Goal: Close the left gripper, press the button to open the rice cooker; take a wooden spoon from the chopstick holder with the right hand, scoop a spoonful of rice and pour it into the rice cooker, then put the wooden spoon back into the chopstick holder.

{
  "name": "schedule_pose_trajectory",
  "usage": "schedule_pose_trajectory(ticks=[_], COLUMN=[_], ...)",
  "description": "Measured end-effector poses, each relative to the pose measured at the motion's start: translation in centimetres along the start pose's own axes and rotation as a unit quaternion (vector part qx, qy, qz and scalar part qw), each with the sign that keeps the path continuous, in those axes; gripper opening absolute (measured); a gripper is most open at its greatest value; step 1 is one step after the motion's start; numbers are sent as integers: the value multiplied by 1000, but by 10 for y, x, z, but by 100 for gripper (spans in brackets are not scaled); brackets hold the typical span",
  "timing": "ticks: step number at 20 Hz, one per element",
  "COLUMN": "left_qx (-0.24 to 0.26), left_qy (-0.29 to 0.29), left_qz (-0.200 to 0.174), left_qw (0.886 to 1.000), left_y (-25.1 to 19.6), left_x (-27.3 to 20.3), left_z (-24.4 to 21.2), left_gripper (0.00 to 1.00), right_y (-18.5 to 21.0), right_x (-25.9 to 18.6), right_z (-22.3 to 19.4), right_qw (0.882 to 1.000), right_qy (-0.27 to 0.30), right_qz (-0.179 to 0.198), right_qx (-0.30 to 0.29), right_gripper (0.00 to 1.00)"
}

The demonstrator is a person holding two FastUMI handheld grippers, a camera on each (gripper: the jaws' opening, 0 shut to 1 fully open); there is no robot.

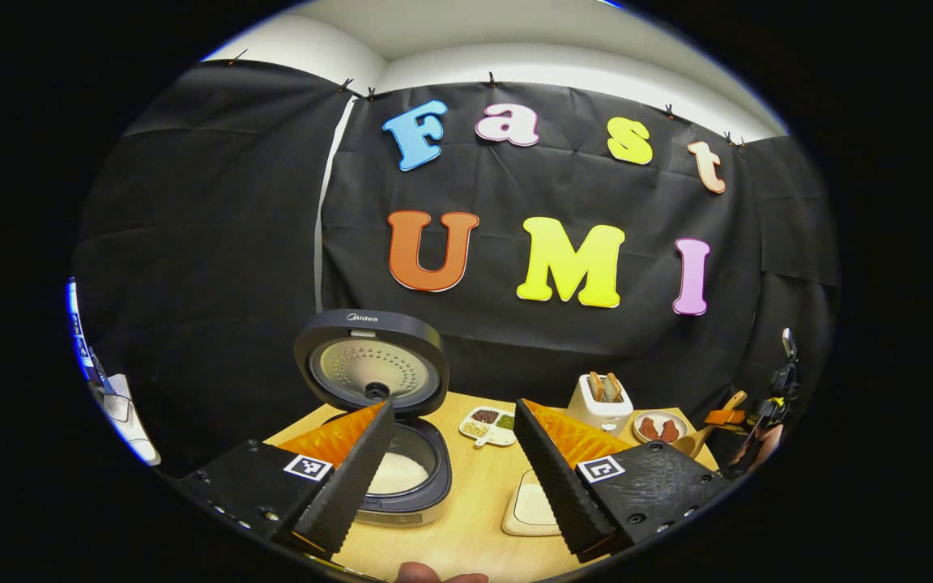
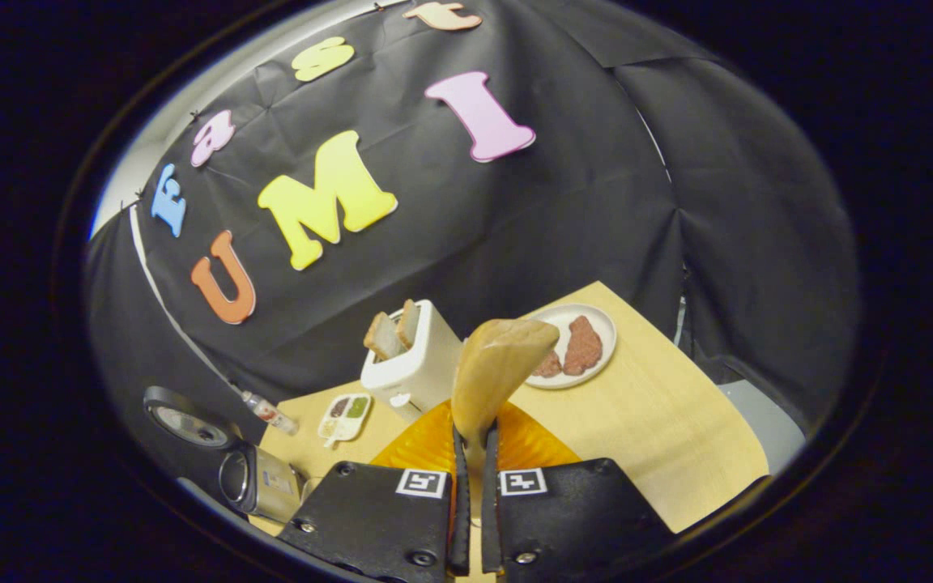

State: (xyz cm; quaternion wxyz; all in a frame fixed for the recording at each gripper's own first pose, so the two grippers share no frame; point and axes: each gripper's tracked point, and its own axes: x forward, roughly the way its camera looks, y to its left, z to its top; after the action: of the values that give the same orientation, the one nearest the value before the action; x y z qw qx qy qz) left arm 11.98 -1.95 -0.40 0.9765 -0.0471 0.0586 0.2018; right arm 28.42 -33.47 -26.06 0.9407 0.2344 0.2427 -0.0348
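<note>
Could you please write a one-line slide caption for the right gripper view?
Right gripper clamps the wooden spoon above the table, toaster and plate beyond.

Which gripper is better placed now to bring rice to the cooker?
The right gripper. Its jaws are shut on the wooden spoon. The left gripper is open and holds nothing, in front of the open rice cooker.

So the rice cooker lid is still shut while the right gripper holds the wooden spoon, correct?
Not quite: the left gripper view shows the rice cooker with its lid open. The right gripper does hold the wooden spoon.
</note>
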Motion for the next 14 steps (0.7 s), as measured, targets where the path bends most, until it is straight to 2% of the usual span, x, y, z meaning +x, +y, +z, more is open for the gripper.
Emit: schedule_pose_trajectory(ticks=[4, 8, 12, 14], left_qx=[2, -2, 1, 2], left_qy=[5, 11, 9, 5], left_qz=[15, 21, 21, 22], left_qw=[1000, 1000, 1000, 1000], left_y=[8, 14, 18, 23], left_x=[-2, -2, -2, -3], left_z=[3, 3, 7, 10], left_gripper=[94, 95, 95, 95], right_y=[-7, -14, -5, 6], right_x=[17, 28, 31, 26], right_z=[-26, -48, -60, -54], right_qw=[1000, 998, 997, 997], right_qy=[14, 12, 11, 0], right_qz=[-14, -28, -22, -11], right_qx=[-8, -51, -71, -75], right_gripper=[11, 12, 16, 21])
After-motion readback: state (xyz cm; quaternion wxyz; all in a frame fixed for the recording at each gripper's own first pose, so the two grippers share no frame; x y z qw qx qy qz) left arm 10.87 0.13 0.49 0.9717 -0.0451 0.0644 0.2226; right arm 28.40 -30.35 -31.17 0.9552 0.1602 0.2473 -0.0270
